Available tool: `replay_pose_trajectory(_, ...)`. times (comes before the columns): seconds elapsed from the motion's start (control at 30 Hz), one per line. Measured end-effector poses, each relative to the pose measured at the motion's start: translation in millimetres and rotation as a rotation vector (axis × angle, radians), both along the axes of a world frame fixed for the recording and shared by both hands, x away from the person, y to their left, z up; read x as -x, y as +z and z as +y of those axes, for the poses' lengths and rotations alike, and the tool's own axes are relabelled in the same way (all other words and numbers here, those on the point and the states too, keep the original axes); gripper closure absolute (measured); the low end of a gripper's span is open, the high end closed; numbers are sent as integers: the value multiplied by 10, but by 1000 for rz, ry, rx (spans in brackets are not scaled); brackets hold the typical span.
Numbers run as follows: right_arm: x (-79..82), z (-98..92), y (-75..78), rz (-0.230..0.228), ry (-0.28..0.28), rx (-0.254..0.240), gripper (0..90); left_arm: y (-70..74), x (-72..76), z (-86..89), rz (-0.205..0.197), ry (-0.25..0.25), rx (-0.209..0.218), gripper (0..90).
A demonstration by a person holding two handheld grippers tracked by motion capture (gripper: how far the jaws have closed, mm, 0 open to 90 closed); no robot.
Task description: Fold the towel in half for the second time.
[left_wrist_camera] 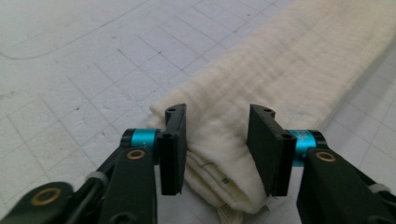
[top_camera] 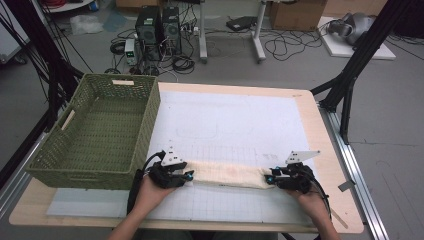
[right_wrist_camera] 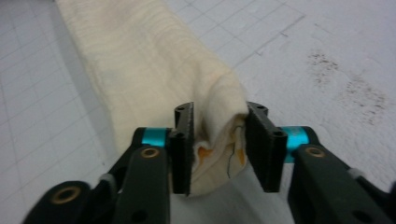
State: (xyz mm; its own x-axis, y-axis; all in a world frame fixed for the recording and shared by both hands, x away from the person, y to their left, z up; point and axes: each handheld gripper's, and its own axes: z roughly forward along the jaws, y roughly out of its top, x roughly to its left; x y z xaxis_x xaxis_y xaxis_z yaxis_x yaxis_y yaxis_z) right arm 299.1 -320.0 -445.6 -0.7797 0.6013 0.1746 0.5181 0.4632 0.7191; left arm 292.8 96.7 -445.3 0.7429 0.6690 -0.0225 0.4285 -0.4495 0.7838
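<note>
1. A long, cream-coloured cloth folded into a narrow band [top_camera: 227,175] lies flat on the white gridded mat [top_camera: 235,125] that covers the pale wooden bench [top_camera: 327,165]. It runs straight from one claw to the other.
2. The left claw [top_camera: 189,176], held in the person's left hand [top_camera: 150,192], sits at the left end of the cloth band. In the left gripper view [left_wrist_camera: 217,149], its two black jaws stand on either side of the folded end. The left jaw touches the fabric; whether the right jaw presses on it I cannot tell.
3. The right claw [top_camera: 270,178], held in the person's right hand [top_camera: 310,197], sits at the right end of the band. In the right gripper view [right_wrist_camera: 219,147], its jaws pinch the cloth end, which bunches and puckers between them.
4. An olive-green woven basket with rectangular walls [top_camera: 100,132] stands on the bench behind and to the left of the left claw, well apart from the cloth.
5. Beyond the bench, behind both claws, computer towers [top_camera: 157,27] and cables sit on the grey floor.
</note>
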Motion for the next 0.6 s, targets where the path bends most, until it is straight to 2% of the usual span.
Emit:
replay_pose_trajectory(0.17,-12,9,37,-7,39,12,784,23,15,13,-8,1,-19,836)
replay_pose_trajectory(0.33,-55,12,95,-34,42,18,787,42,77,18,-16,5,-19,858)
replay_pose_trajectory(0.6,-187,59,144,-40,45,20,786,92,188,88,-14,7,-31,860)
